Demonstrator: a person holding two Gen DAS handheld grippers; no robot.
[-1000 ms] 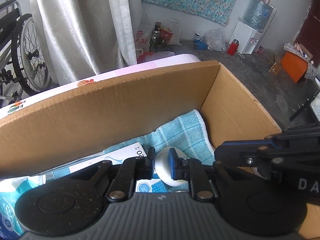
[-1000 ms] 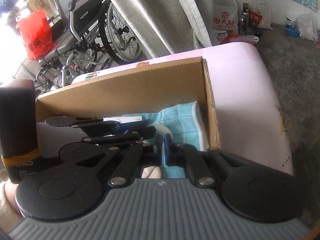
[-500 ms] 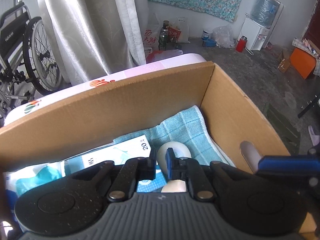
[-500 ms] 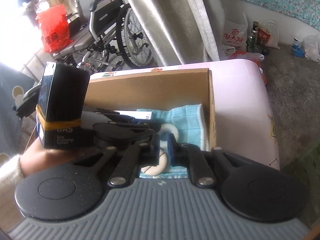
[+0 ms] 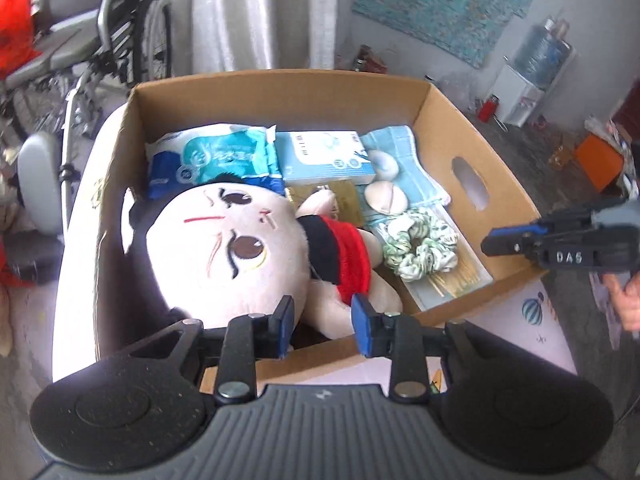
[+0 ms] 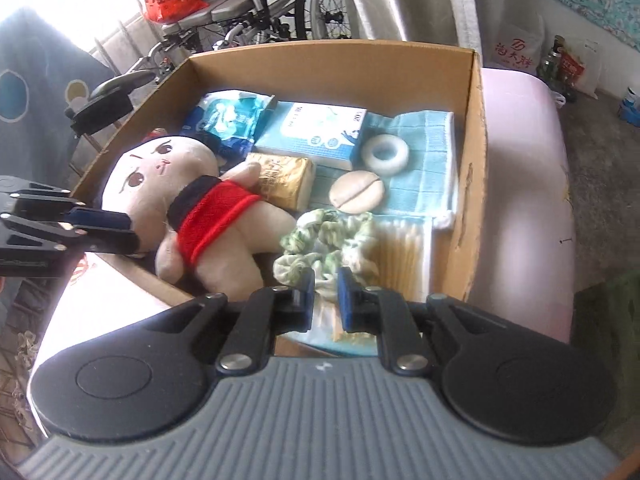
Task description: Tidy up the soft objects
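Hovering over one cardboard box [image 5: 472,128] holding one plush doll [image 5: 240,248], left tongs [image 5: 323,322] are opening, right tongs [image 6: 325,300] barely parted, both empty.

From the left wrist we look steeply down over the near edge of the open brown cardboard box [image 5: 472,152], close above the big-headed plush doll in a red band [image 5: 224,248]. Our right wrist view faces the same box [image 6: 476,152] from its near right corner, equally close and tilted down. We share the doll [image 6: 160,184], the green-and-white fabric scrunchie [image 5: 416,248] [image 6: 324,244] and the folded light blue cloth [image 5: 404,152] [image 6: 420,160]. Each view catches the other black gripper at its edge.
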